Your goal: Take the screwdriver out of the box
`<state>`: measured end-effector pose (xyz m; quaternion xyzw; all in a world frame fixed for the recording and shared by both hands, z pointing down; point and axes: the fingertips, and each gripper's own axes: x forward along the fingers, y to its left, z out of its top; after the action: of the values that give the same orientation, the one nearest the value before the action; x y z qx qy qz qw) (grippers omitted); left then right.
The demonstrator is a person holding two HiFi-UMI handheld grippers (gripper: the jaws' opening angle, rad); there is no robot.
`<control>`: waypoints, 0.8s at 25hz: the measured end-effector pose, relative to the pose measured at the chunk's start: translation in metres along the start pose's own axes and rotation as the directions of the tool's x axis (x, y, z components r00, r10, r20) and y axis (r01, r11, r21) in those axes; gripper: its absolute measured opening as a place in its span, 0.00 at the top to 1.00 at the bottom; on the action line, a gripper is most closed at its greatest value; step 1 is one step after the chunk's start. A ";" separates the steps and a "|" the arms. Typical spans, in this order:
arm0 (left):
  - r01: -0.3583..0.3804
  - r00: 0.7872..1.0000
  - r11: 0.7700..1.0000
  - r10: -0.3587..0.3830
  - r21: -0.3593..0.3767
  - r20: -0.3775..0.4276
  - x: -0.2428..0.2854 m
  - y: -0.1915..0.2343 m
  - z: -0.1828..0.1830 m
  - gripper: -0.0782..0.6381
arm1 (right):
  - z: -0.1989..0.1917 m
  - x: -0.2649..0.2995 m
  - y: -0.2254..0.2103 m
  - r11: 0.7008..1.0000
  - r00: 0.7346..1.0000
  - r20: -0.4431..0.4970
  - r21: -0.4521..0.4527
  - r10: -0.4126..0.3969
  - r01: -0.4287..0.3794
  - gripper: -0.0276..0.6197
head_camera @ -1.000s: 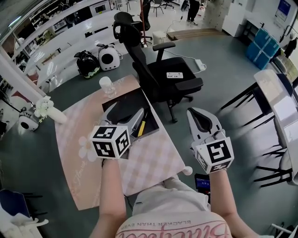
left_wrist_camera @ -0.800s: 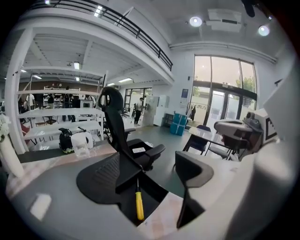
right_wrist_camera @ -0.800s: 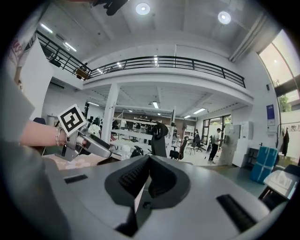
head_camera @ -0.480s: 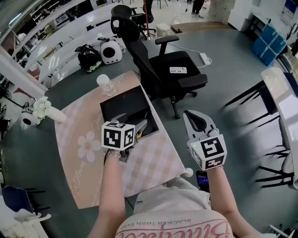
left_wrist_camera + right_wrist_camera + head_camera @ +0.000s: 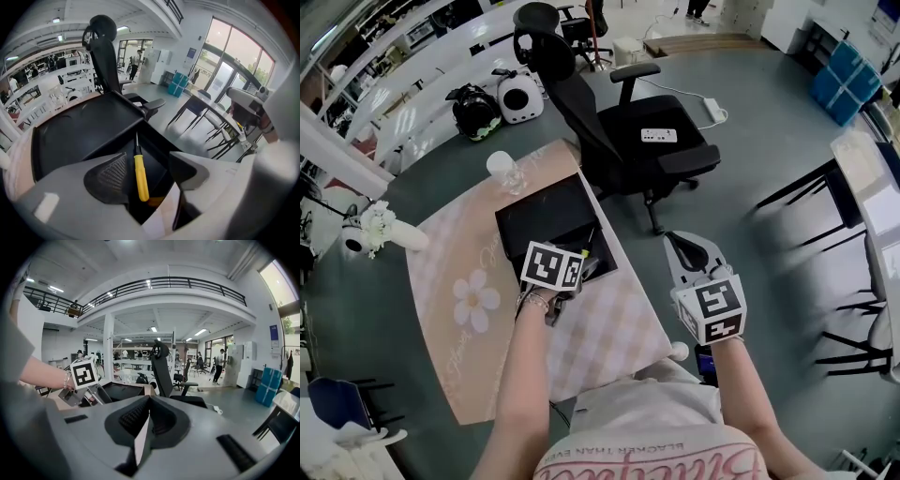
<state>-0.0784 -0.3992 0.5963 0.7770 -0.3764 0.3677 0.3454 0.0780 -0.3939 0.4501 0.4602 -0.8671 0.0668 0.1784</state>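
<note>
The left gripper point(image 5: 149, 174), jaws closing but not yet pressing, straddles the yellow screwdriver point(image 5: 141, 178) lying low-centre in the black box point(image 5: 70, 136). An off-centre squeeze could roll it away. The right gripper point(image 5: 147, 404) is closed and empty.

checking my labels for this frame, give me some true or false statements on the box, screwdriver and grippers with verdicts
The yellow screwdriver lies inside the black box. True.
The left gripper grips the screwdriver. False: its fingers are closing either side of it, not yet pressing on it.
The right gripper's fingers are together with nothing between. True.
The right gripper hovers over the box. False: it is beside the table, above the floor.
An office chair stands beyond the table. True.
</note>
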 end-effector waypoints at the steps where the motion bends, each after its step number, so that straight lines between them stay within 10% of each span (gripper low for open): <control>1: 0.004 1.000 1.000 -0.004 -0.004 -0.022 0.005 0.001 -0.003 0.48 | -0.002 0.002 -0.001 1.000 1.000 -0.006 0.004 0.002 -0.002 0.95; 20: -0.148 0.968 0.989 0.150 0.022 -0.201 0.051 0.025 -0.024 0.69 | -0.020 0.018 -0.011 0.999 0.998 -0.055 0.027 0.027 -0.025 0.95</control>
<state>-0.0837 -0.4087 0.6572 0.7063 -0.3954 0.4709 0.3507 0.0830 -0.4088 0.4748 0.4492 -0.8668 0.0934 0.1954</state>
